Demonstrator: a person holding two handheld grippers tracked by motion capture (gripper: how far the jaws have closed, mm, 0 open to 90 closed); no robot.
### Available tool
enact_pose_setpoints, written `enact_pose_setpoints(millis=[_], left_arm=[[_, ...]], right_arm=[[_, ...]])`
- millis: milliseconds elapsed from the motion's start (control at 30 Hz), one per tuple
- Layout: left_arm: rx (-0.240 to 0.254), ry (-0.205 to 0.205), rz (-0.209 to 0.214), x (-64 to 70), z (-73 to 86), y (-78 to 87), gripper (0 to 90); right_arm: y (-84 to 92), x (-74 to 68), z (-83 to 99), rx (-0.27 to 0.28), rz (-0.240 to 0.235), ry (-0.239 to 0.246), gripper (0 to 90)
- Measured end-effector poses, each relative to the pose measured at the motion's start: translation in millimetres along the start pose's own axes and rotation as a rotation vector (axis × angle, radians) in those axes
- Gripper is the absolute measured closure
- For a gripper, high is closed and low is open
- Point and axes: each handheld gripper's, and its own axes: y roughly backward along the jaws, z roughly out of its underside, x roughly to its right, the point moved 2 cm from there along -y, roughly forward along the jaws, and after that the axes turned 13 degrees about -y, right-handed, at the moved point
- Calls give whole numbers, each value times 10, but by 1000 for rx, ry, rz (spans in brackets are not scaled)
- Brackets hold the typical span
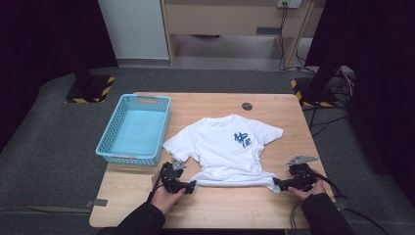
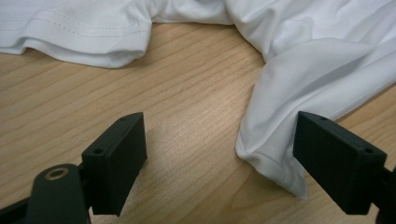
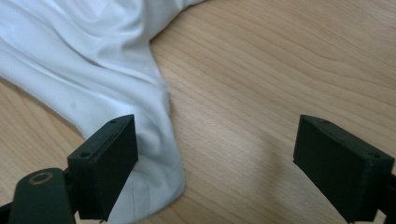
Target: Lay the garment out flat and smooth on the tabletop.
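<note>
1. The blue basket (image 1: 134, 128) stands at the table's (image 1: 147, 200) left edge, toward the far corner; from the high view its near wall hides the strip of floor just behind it.
2. The left gripper (image 1: 188, 186) sits near the front edge, at the white T-shirt's (image 1: 225, 144) lower left corner. In the left gripper view its jaws stand wide apart with bare wood between them; the hem corner (image 2: 271, 158) lies just inside the right-hand jaw, not pinched.
3. The T-shirt lies spread at the middle of the table, collar toward the far edge, blue print on the chest too small to read. Its hem is bunched into a narrow band, so the lower body is folded out of sight.
4. The right gripper (image 1: 280, 185) is at the lower right hem corner. In the right gripper view its jaws also gape wide; cloth (image 3: 154, 140) lies beside the left-hand jaw, partly hidden behind it, unclamped.
5. The person's sleeves are cut off by the bottom edge.
6. The table is pale wood with a dark round cap (image 1: 247, 106) near the far edge, on grey carpet; dark curtains hide both sides of the room.
</note>
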Motion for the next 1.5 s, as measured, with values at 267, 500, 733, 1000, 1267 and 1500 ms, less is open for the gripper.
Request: enact_pose_setpoints(millis=[267, 500, 733, 1000, 1267, 1500], left_arm=[[-57, -66, 3, 33, 81, 37, 134], [-90, -140, 66, 120, 130, 121, 132], [-65, -124, 107, 148, 116, 177, 131], [-42, -63, 19, 80, 26, 10, 156], [-40, -84, 11, 38, -11, -57, 123], [-30, -86, 9, -20, -23, -98, 91]], right_arm=[[-52, -58, 79, -60, 6, 46, 110], [25, -85, 173, -93, -34, 108, 97], [133, -86, 187, -58, -36, 96, 95], [-17, -81, 80, -52, -18, 52, 97], [-165, -49, -74, -27, 21, 48, 93], [-291, 14, -237, 27, 66, 52, 100]])
